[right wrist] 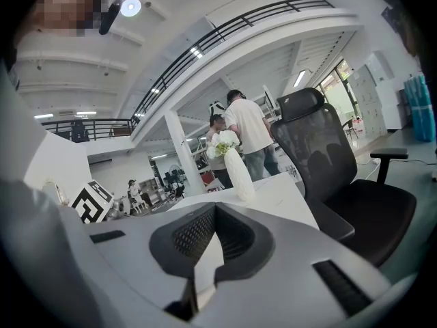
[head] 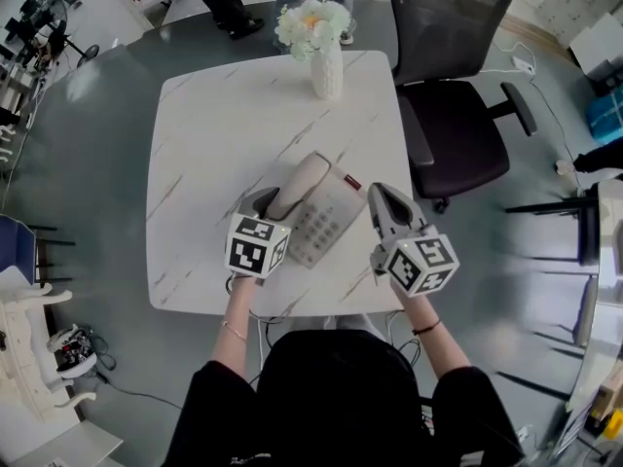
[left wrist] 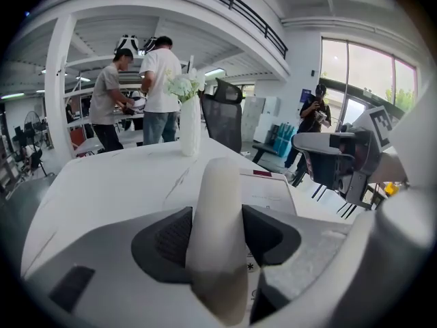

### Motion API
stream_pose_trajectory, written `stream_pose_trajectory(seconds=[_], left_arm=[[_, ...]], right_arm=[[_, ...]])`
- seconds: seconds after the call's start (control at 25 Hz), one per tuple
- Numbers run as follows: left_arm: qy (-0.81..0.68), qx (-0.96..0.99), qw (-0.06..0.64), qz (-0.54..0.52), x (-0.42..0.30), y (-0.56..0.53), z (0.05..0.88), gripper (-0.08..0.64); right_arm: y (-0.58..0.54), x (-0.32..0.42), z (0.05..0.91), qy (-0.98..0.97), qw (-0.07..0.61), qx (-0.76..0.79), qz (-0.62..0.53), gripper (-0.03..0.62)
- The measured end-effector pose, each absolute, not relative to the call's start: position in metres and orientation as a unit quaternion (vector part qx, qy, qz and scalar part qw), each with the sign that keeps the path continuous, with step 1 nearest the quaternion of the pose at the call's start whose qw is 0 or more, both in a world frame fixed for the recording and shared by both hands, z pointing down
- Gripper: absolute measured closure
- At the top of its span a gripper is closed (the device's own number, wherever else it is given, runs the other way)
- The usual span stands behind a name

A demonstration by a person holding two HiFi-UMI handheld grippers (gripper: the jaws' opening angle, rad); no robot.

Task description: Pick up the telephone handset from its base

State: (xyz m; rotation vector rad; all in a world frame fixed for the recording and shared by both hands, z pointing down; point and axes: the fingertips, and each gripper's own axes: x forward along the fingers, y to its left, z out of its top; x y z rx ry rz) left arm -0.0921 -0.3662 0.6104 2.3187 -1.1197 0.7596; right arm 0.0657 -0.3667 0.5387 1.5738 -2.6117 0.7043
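A cream telephone handset (head: pixel 300 185) lies along the left side of its cream base (head: pixel 326 224) on the white marble table (head: pixel 214 115). My left gripper (head: pixel 271 202) stands at the handset's near end. In the left gripper view the handset (left wrist: pixel 217 203) fills the gap between the jaws of the left gripper (left wrist: pixel 217 234), and both dark pads touch its sides. The base (left wrist: pixel 268 195) shows just behind it. My right gripper (head: pixel 383 195) hovers just right of the base, its jaws together with nothing between them; in its own view the right gripper (right wrist: pixel 213 210) has its tips meeting.
A white vase of flowers (head: pixel 326 61) stands at the table's far edge. A black office chair (head: pixel 453 115) sits at the table's right. People stand beyond the table's far side (left wrist: pixel 153 87). Cables run over the grey floor.
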Motion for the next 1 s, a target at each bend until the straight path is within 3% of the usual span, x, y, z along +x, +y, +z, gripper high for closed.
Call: stream_pose_trajectory(seconds=[1.0], left_arm=[[-0.482,0.83,0.243,0.136,-0.126,-0.327,0.53,0.344]], right_arm=[[-0.357,0.043,0.485,-0.868,-0.032,0.458,0.19,0.601]])
